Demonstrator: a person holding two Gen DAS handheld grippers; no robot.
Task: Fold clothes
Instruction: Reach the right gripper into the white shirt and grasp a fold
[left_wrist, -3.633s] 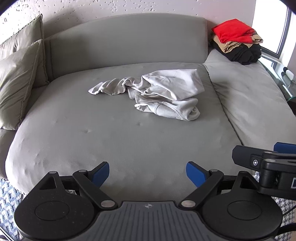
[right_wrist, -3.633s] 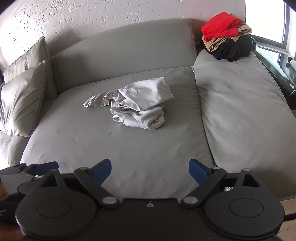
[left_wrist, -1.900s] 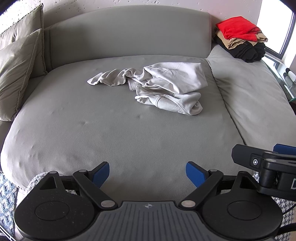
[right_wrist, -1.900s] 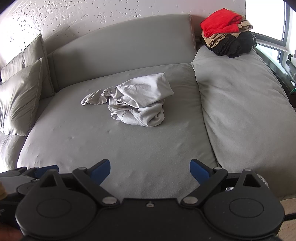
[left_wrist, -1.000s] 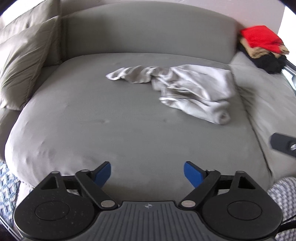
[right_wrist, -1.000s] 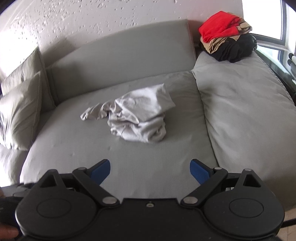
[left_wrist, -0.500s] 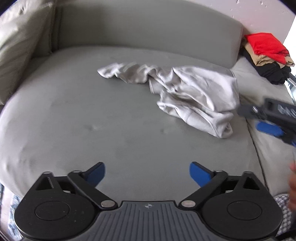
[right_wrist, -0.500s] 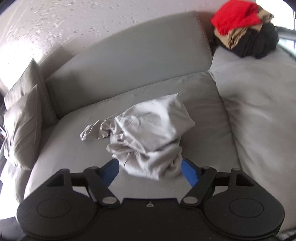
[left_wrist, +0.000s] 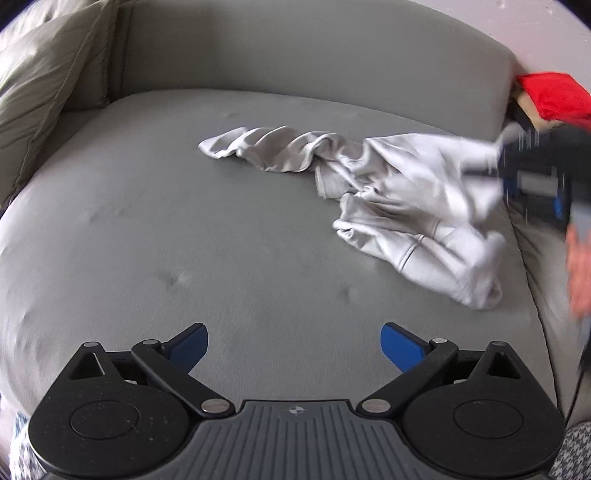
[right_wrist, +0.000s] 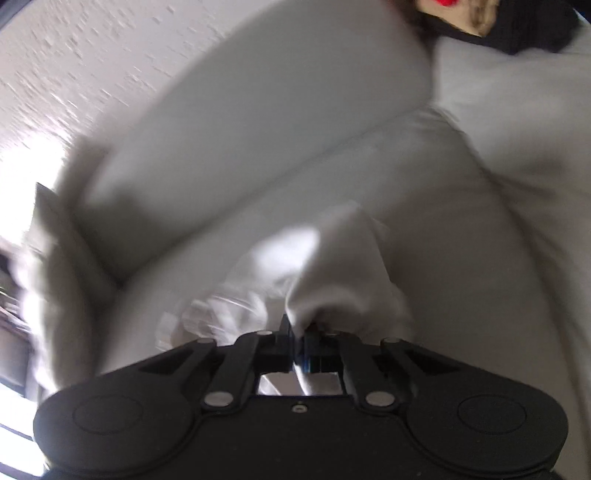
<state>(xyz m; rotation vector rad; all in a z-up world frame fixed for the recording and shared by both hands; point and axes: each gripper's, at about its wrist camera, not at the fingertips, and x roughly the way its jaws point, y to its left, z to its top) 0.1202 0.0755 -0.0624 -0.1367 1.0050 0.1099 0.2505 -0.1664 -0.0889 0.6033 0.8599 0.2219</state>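
Right gripper clamps the pale garment on the sofa; left one waits with its fingers wide.

The crumpled light-grey garment lies on the grey sofa, toward the right edge of the big seat cushion, with one long twisted part trailing left across the middle. The right gripper has its blue-tipped fingers pinched together on a fold of that cloth, which bunches up just ahead of them; this view is badly blurred. From the left wrist view the same tool shows as a dark smear at the garment's right side, a hand behind it. The left gripper hovers over the front edge of the cushion, spread apart and empty, well clear of the garment. Olive pillows lean in the left corner; a red-topped clothes stack sits at the far right corner.
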